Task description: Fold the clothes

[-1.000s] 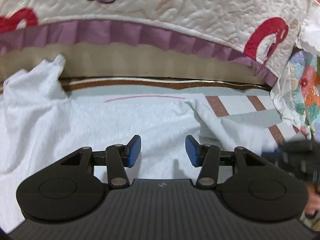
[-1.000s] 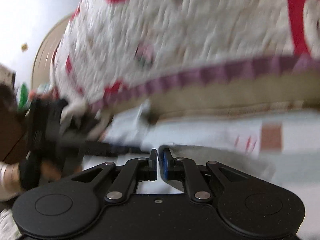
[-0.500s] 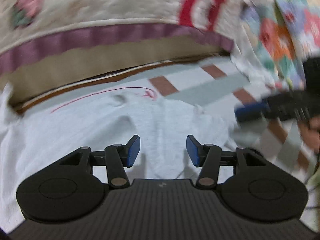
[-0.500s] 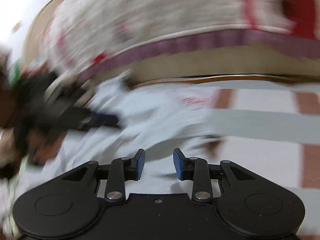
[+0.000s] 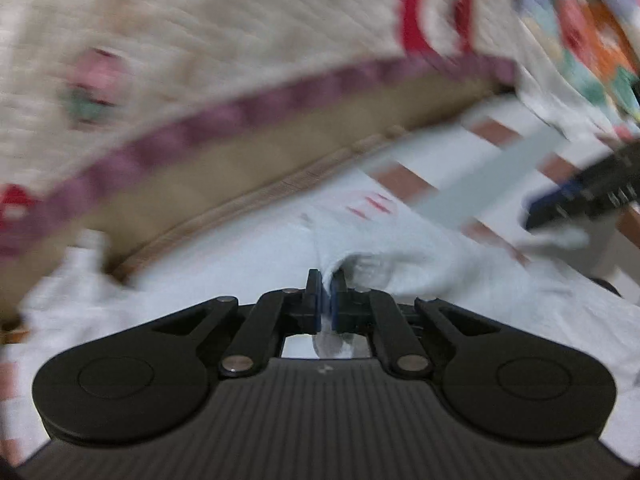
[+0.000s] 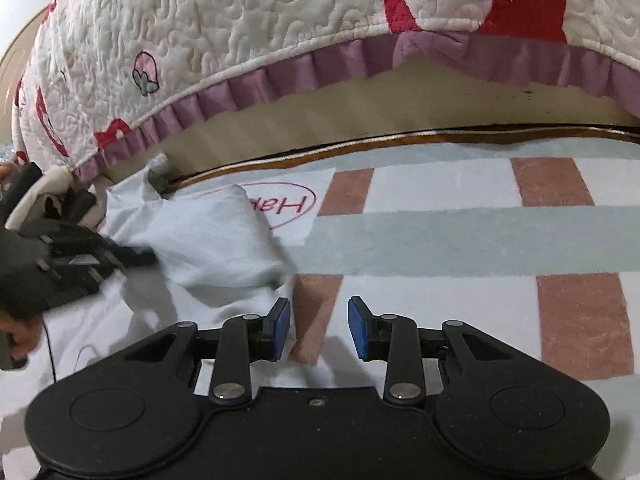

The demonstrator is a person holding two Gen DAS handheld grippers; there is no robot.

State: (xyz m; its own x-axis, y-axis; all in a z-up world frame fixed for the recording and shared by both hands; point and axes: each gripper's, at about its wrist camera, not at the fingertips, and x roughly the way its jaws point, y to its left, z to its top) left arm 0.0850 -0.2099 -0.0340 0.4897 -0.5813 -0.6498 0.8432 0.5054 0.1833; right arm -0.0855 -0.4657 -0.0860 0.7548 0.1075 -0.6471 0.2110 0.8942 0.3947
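Fabric of white garment [image 5: 400,256] pinched by left gripper [image 5: 326,294].

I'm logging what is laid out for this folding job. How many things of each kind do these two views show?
White cotton garment: 1
Checked plush rug, pale green, white and brown: 1
Quilted cream bedspread with purple frill: 1
Black two-finger grippers, left gripper and right gripper: 2
Total: 5

A soft rug [image 6: 460,236] with pink squares and pale green stripes covers the floor. A white shirt [image 6: 208,240] lies on it, bunched up. A quilt [image 6: 240,28] hangs just behind the rug.
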